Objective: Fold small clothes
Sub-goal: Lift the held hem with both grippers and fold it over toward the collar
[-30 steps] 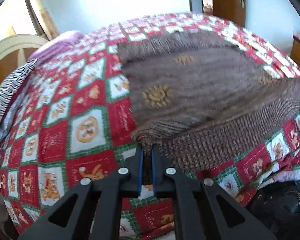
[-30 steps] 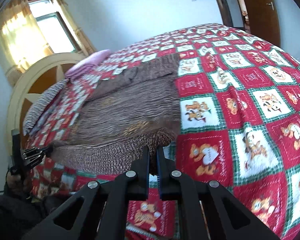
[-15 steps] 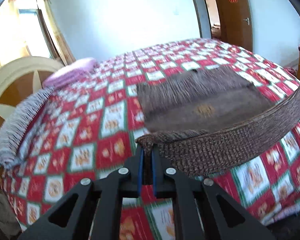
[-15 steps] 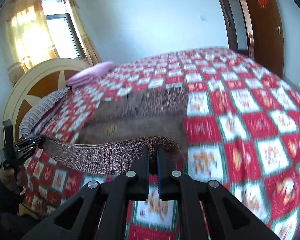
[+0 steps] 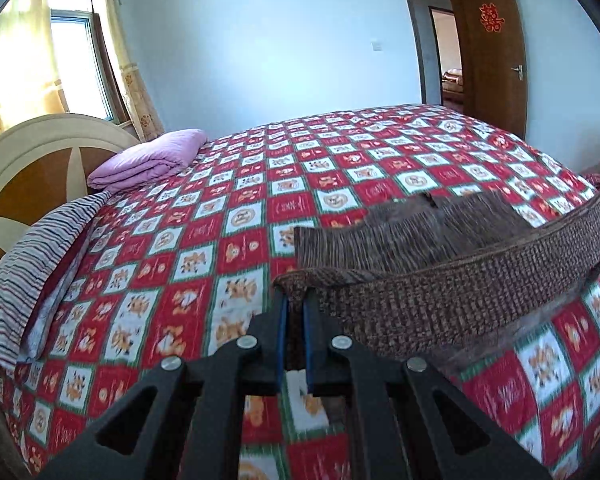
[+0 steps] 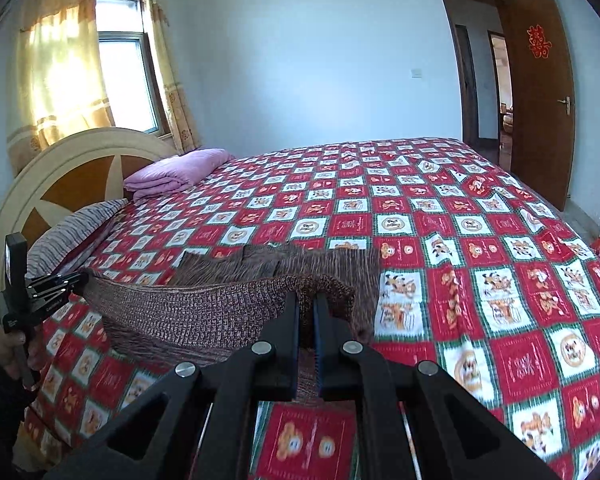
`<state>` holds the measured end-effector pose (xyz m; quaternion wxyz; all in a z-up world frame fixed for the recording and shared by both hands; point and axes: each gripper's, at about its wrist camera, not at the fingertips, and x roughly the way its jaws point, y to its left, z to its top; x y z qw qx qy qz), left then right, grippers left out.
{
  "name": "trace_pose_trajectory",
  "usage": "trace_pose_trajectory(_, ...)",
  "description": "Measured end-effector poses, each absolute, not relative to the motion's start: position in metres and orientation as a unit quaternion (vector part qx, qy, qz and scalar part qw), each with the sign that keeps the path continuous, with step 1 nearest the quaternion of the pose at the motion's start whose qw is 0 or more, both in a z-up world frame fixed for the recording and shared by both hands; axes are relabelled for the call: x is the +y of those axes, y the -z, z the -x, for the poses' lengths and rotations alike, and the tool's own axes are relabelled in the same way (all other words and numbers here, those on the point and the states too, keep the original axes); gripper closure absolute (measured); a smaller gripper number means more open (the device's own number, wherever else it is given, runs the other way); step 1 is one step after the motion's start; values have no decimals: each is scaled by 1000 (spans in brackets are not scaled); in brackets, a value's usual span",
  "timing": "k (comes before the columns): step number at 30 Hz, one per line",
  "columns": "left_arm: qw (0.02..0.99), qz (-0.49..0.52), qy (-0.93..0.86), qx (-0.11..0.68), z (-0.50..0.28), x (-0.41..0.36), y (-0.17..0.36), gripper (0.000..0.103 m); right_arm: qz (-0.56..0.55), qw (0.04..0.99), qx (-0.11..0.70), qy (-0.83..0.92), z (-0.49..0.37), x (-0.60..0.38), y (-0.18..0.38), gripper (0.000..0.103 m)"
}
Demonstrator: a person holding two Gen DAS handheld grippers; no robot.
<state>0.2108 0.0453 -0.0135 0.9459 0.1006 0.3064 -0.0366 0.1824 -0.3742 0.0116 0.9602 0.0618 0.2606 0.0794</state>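
Both claws pinching the brown sweater's [image 5: 440, 300] hem corners, now lifted off the bed [image 5: 220, 240] (lower centre), ready to fold over.

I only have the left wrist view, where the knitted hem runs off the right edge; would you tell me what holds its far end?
Observer: The right tongs are shut on the other corner of the brown sweater.
Operator: Thank you. Is my own tool visible to you?
Observer: Yes, the left tongs show at the left edge, pinching the hem's other end.
Operator: And who carries them?
Observer: A hand in a dark sleeve grips their handle, low beside the bed.
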Motion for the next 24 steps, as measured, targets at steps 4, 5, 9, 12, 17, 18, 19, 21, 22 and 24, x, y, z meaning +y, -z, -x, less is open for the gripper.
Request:
trace_pose_trajectory(4, 947, -107, 34, 299, -236, 37, 10, 95, -60, 958, 270, -69, -213, -379, -8, 98)
trace_pose_trajectory(5, 947, -110, 32, 299, -244, 34, 9, 95, -59, 958, 272, -67, -220, -380, -7, 98)
trace_pose_trajectory(9, 947, -123, 27, 295, -270, 26, 8, 95, -59, 956, 281, -59, -248, -385, -4, 98)
trace_pose_trajectory(12, 945, -130, 24, 301, -291, 21, 12, 95, -57, 952, 294, -56, -275, -386, 3, 98)
trace_pose_trajectory(17, 929, -154, 9, 336, -336, 10, 49, 95, -48, 941, 331, -50, -327, -384, 30, 98)
trace_pose_trajectory(18, 926, -160, 4, 342, -344, 7, 59, 94, -44, 938, 342, -45, -344, -383, 40, 98)
trace_pose_trajectory(19, 922, -166, 0, 349, -353, 4, 68, 94, -42, 935, 349, -41, -355, -383, 48, 98)
trace_pose_trajectory(21, 914, -180, -15, 363, -375, -4, 91, 89, -38, 926, 374, -42, -389, -382, 71, 97)
trace_pose_trajectory(22, 908, -193, -34, 370, -384, -7, 101, 89, -35, 921, 386, -32, -403, -382, 82, 97)
trace_pose_trajectory(24, 901, -205, -65, 376, -393, -6, 110, 88, -18, 916, 401, 0, -422, -385, 98, 90)
